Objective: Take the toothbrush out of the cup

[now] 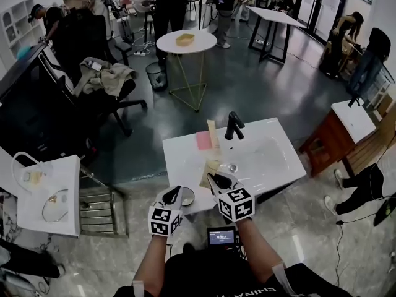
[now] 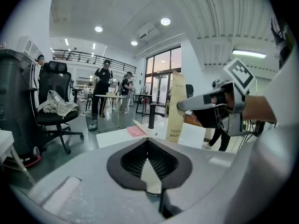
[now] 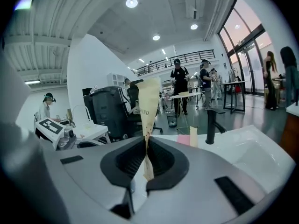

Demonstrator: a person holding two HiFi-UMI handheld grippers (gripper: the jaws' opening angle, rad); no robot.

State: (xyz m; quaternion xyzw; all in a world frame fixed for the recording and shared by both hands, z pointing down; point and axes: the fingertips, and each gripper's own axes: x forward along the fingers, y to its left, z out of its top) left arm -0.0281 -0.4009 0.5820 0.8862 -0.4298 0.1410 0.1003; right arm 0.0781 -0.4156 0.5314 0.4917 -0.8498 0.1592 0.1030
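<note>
Right gripper view shows the right gripper [image 3: 145,142] clamped on the boxed toothbrush [image 3: 147,101], held upright above the counter [image 1: 179,159] near the cup [image 1: 186,197]; keep that clamp firm and lift straight up, with the closed left gripper [image 2: 147,141] beside the cup.

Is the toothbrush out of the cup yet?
Out. The right gripper pinches the toothbrush pack, and its lower end hangs bare with nothing around it.

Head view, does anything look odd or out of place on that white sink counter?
Nothing looks spilled or broken. The only oddity: the toothbrush pinched in the right gripper is still in its paper sleeve, apart from the cup.
</note>
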